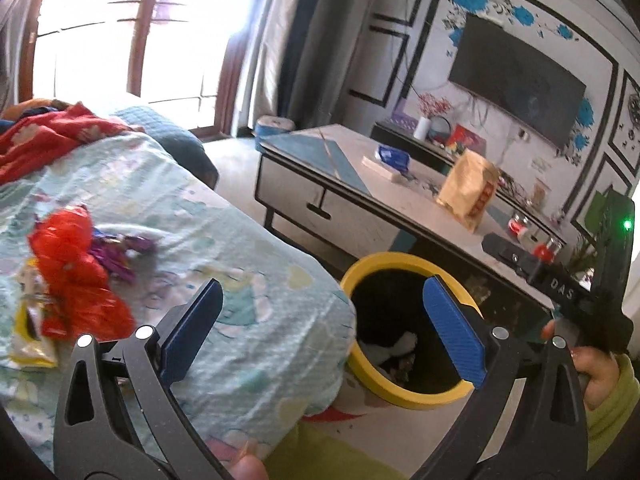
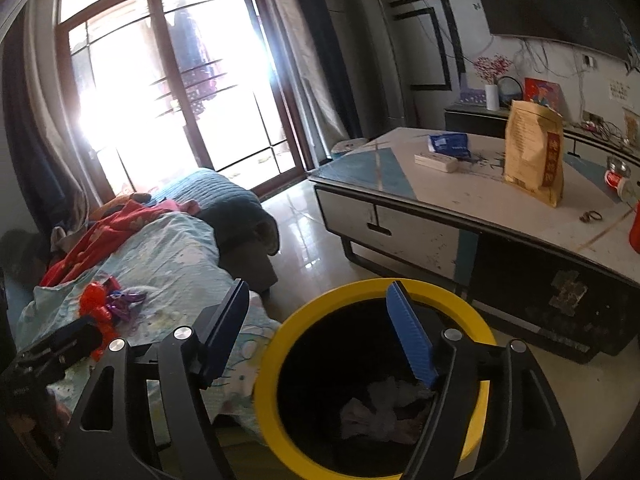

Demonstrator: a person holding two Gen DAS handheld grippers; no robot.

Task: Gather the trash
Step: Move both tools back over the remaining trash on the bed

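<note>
Crumpled red wrapper on bedcover — yellow-rimmed bin holds crumpled paper.

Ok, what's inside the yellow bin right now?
Crumpled pale paper or tissue scraps lie at the bottom of the bin, which is dark inside. The right gripper covers part of the opening, so anything under the scraps or behind that finger can't be seen.

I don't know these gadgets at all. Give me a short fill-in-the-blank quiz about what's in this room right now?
1. The trash bin has a ____ rim.
2. Crumpled red wrappers lie on the ____.
3. The tan paper bag stands on the ____.
4. The left gripper jaws hold ____.

Missing words: yellow; bed; table; nothing
</note>
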